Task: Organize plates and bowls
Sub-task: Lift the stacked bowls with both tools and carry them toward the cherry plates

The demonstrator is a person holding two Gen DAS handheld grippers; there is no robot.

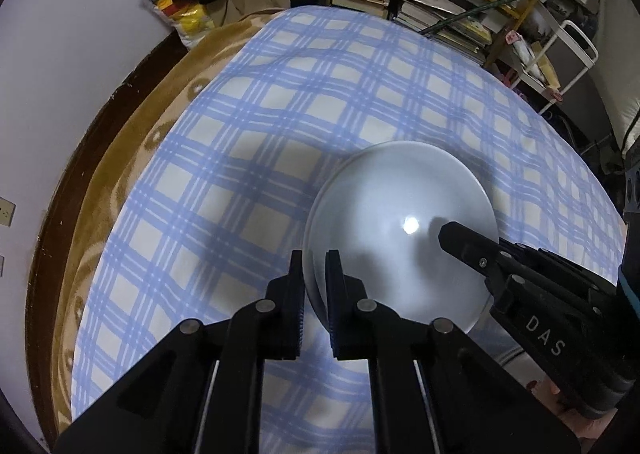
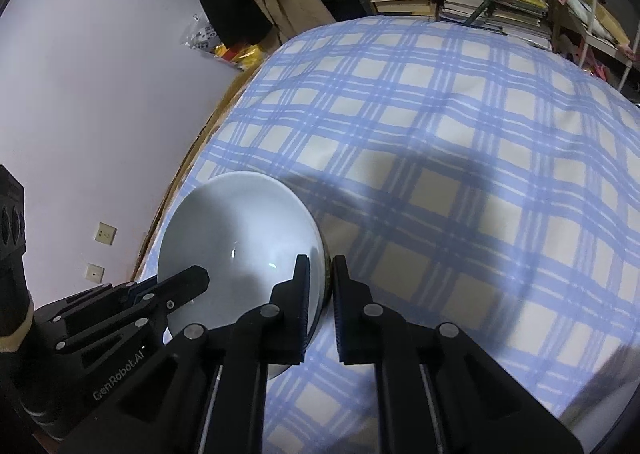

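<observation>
Left wrist view: left gripper [image 1: 316, 282] and right gripper [image 2: 321, 286] each pinch opposite rims of the bowl [image 1: 400, 230], jaws nearly closed, steadying it for carrying.

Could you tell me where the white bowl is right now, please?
The white bowl sits over the blue plaid cloth, with the left gripper on its left rim and the right gripper on its right rim.
</observation>
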